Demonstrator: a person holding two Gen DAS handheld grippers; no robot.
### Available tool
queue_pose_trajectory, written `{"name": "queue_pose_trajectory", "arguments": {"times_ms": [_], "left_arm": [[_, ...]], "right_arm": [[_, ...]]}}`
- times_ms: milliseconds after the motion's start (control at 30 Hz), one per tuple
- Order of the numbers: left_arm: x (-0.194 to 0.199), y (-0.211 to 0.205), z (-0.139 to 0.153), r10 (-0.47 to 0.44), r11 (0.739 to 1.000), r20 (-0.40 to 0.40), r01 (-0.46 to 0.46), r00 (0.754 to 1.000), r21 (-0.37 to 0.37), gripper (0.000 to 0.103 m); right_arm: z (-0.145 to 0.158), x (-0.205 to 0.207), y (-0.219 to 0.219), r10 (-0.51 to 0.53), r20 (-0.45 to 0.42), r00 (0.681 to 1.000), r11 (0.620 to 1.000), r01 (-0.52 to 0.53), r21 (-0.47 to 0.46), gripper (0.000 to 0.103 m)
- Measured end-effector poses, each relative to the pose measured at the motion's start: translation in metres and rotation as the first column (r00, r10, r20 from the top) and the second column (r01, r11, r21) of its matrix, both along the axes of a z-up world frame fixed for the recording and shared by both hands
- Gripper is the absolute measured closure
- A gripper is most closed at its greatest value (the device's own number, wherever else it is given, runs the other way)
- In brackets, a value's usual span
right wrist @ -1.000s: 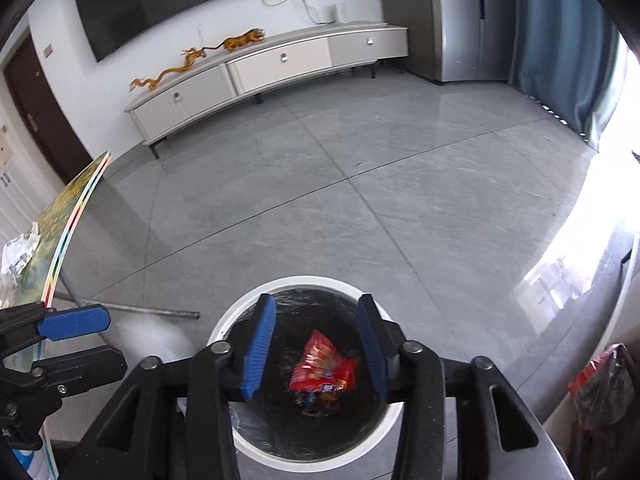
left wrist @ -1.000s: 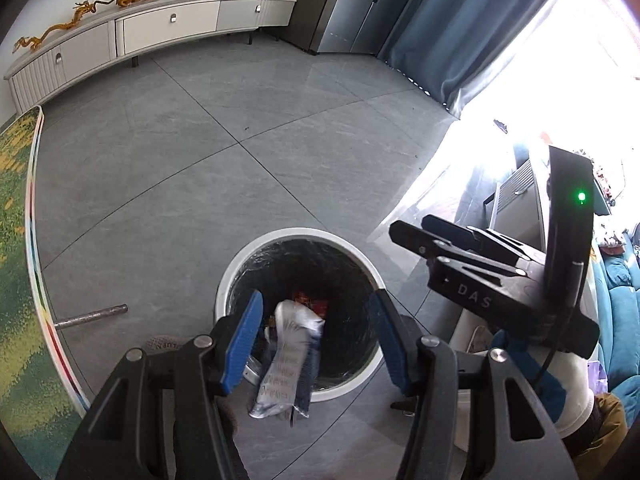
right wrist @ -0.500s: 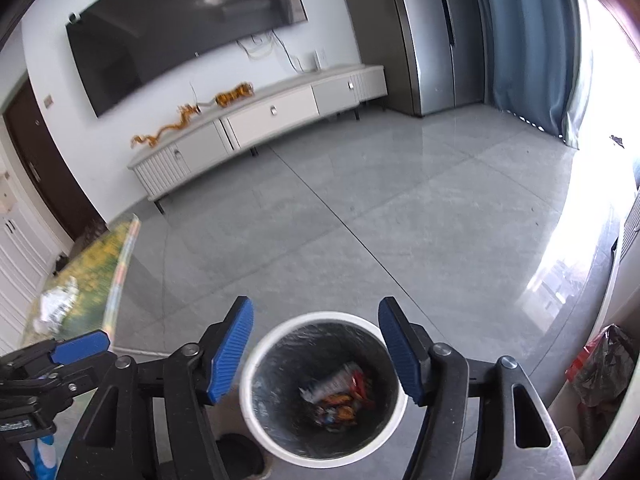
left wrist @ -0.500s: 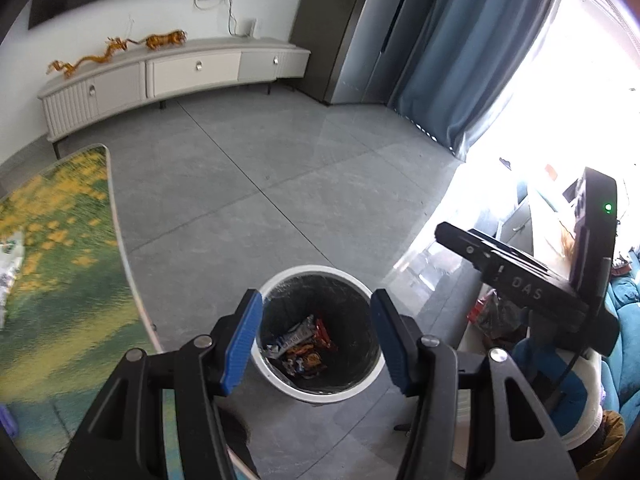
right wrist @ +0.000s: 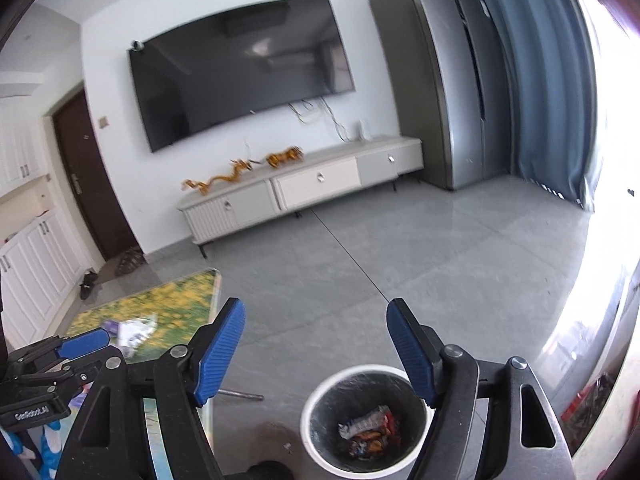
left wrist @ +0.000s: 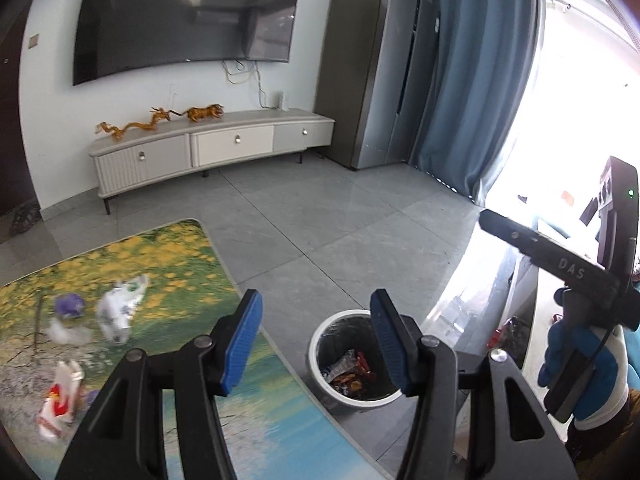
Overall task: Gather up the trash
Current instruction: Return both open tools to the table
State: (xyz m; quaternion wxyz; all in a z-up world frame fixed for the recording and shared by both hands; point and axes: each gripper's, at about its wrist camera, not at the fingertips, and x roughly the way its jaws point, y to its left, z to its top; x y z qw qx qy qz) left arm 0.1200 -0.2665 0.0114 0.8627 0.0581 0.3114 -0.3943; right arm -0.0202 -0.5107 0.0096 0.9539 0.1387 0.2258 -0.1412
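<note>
A white round trash bin (left wrist: pixel 320 344) stands on the grey floor and holds several snack wrappers (left wrist: pixel 350 372); it also shows in the right wrist view (right wrist: pixel 310 412). My left gripper (left wrist: pixel 316 344) is open and empty, raised above the table edge and the bin. My right gripper (right wrist: pixel 316 352) is open and empty, high above the bin. On the flower-print table (left wrist: pixel 172 264) lie a white crumpled wrapper (left wrist: pixel 118 312), a purple scrap (left wrist: pixel 69 305), a clear scrap (left wrist: pixel 66 334) and a red-and-white wrapper (left wrist: pixel 60 400).
A TV cabinet (left wrist: pixel 212 148) with dragon figures stands at the far wall under a large TV (left wrist: pixel 184 16). A grey fridge (left wrist: pixel 376 80) and blue curtain (left wrist: pixel 472 92) stand at the right. A metal rod (right wrist: pixel 240 396) lies on the floor.
Both grippers have lifted up and away from the bin, empty. The wrappers they dropped now lie in the bin. The table with its trash has come into the left view.
</note>
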Motion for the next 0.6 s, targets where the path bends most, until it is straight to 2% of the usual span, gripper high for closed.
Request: {"name": "queue_pose_trajectory", "arguments": {"times_ms": [267, 600], "left_arm": [[-0.002, 0.105, 0.027, 0.145, 0.989, 0.061, -0.143, 0.988, -0.024, 0.049], [-0.007, 0.244, 0.032, 0.335, 0.942, 0.094, -0.332, 0.937, -0.045, 0.047]], "right_arm": [[0.045, -0.013, 0.055, 0.107, 0.089, 0.990, 0.993, -0.103, -0.051, 0.032], [0.075, -0.017, 0.112, 0.206, 0.127, 0.970, 0.976, -0.193, -0.105, 0.032]]}}
